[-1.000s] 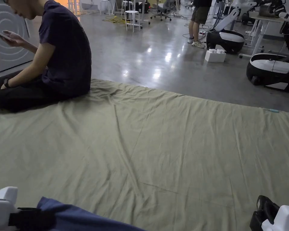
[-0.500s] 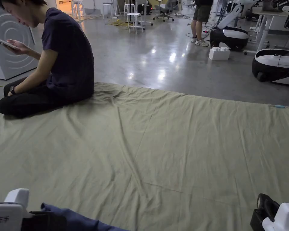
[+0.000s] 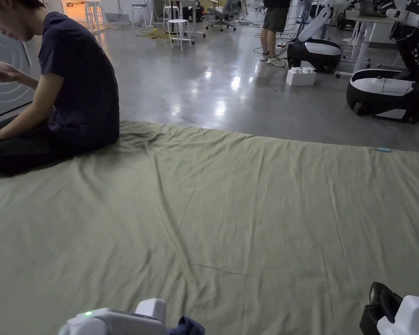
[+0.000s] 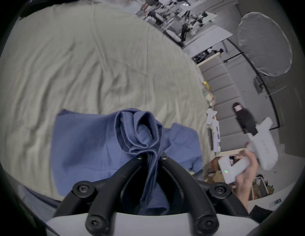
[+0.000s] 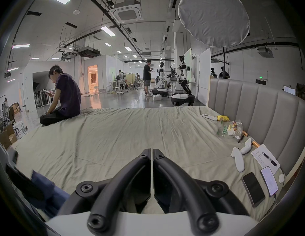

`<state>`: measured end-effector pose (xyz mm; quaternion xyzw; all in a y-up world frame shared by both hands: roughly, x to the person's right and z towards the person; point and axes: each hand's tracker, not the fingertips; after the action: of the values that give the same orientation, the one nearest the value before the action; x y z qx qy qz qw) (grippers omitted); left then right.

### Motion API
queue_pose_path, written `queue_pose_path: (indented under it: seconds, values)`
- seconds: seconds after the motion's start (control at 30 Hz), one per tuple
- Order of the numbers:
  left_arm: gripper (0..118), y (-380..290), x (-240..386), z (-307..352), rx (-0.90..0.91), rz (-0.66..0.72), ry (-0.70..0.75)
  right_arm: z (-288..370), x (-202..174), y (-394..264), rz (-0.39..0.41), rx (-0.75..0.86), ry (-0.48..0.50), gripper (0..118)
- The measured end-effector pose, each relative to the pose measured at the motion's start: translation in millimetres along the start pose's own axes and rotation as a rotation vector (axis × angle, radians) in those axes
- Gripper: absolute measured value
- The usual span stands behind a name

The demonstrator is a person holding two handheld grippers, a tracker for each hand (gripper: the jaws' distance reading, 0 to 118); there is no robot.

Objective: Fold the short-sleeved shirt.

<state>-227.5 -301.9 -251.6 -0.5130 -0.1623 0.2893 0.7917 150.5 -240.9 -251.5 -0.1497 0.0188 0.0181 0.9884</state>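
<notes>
Covering nearly the whole head view, an olive-green bed sheet lies wrinkled on a bed, its padded grey headboard seen from the right gripper view. A person in a dark T-shirt sits at the sheet's far left edge, cut off by the frame, with a phone in hand. A second person stands on the shiny grey floor beyond, visible only from the waist down in the head view.

The blue short-sleeved shirt is hard to make out from above: only a dark scrap peeks out at the bottom edge beside the white body of the left tongs, whose jaws are hidden there. The left gripper view shows more. The left tongs are clamped on a bunched fold of the shirt, hem edges curling just past the tips. The rest of the cloth spreads crumpled over the sheet near the person's side of the bed.

The right tongs are pressed together on nothing, hovering above bare sheet well apart from the shirt. Two phones and a sheet of paper lie near the headboard.
</notes>
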Motion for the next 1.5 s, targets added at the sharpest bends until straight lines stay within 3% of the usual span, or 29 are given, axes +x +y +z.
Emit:
queue_pose_path:
  seconds: [0.27, 0.37, 0.43, 0.5, 0.53, 0.8, 0.83, 0.9, 0.97, 1.13, 1.23, 1.5]
  values:
    - [11, -14, 3, -53, -0.03, 0.074, 0.085, 5, 13, -3, -0.009, -0.01, -0.031, 3]
    - [44, -16, 0, -53, -0.024, 0.09, 0.092, 6, 14, -5, -0.011, -0.014, -0.036, 3]
    - [49, -16, 1, -45, -0.018, 0.106, 0.042, 6, 14, -6, -0.014, -0.018, -0.035, 3]
    - [72, -16, 3, -32, 0.018, 0.068, 0.009, 6, 14, -7, -0.013, -0.022, -0.033, 3]
    - [72, -13, 4, -21, 0.03, 0.055, 0.011, 6, 14, -7, -0.012, -0.024, -0.032, 3]
    - [69, -1, -7, 27, 0.111, 0.047, 0.044, 6, 12, -9, -0.019, -0.029, -0.022, 3]
    - [66, -1, -6, 24, 0.097, 0.023, 0.078, 6, 12, -9, -0.022, -0.032, -0.02, 3]
    - [42, -7, -6, 15, 0.054, -0.008, 0.125, 6, 11, -10, -0.028, -0.037, -0.015, 3]
    - [27, -13, -3, 4, 0.025, -0.011, 0.134, 6, 11, -11, -0.027, -0.038, -0.014, 3]
    - [21, -39, -2, -27, -0.109, -0.045, 0.102, 8, 12, -14, -0.023, -0.049, -0.014, 3]
    - [20, -55, -2, -45, -0.193, -0.129, 0.175, 9, 14, -15, -0.023, -0.052, -0.017, 3]
    - [20, -57, -10, -44, -0.149, -0.079, 0.14, 10, 19, -18, -0.03, -0.061, -0.025, 3]
